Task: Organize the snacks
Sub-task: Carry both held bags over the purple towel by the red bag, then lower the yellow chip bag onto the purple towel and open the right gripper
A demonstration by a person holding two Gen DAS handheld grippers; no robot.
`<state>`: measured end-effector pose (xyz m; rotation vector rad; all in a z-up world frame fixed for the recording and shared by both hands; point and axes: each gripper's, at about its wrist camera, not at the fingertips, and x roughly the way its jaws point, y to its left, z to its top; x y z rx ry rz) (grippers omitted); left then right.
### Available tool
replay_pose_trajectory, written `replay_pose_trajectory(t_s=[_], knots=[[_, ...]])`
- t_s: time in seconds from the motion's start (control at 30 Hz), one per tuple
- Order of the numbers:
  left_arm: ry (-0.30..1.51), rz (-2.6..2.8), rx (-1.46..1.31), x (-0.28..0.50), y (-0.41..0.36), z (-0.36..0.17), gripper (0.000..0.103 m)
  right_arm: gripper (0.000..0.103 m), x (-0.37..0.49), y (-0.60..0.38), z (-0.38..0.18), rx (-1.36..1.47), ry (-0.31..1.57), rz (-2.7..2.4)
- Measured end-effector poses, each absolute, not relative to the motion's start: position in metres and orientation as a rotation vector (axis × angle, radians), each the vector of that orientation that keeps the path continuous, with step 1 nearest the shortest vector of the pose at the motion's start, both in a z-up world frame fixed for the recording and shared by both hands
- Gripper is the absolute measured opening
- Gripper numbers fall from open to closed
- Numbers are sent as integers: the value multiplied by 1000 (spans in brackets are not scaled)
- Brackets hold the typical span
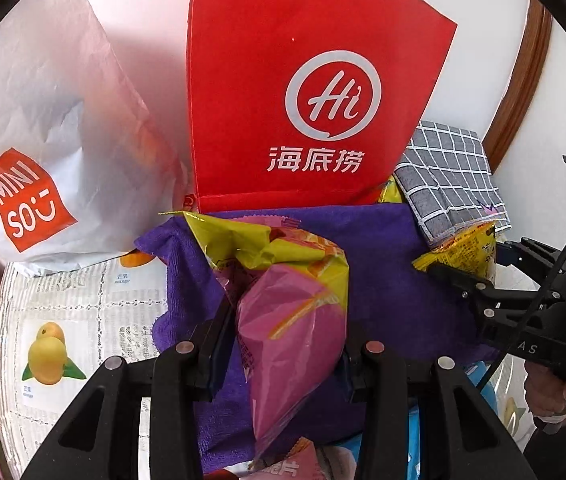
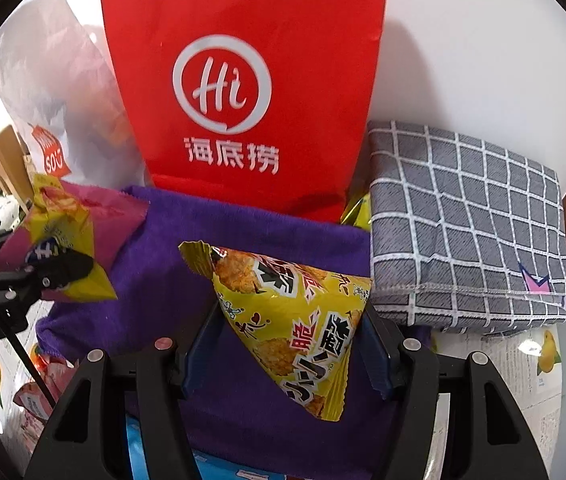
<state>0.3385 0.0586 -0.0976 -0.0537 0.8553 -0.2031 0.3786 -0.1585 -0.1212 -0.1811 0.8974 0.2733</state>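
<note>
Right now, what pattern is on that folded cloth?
Grey with a white grid, clearest in the right wrist view: folded cloth.

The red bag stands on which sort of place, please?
Probably a table at home: a fruit-print tablecloth, a purple towel under the red bag, and a wood-trimmed white wall.

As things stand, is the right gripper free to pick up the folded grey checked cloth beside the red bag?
Probably not yet. The right gripper is shut on a yellow snack packet, so its jaws are occupied. The grey checked cloth lies uncovered to its right, nothing blocking the way.
</note>
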Motion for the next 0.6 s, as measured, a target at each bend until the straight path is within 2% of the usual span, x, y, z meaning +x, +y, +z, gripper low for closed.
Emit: replay_pose_trajectory(t_s=[0.6], knots=[[908, -206, -47, 349, 56, -110, 40, 63, 392, -149, -155, -194, 1013, 282]])
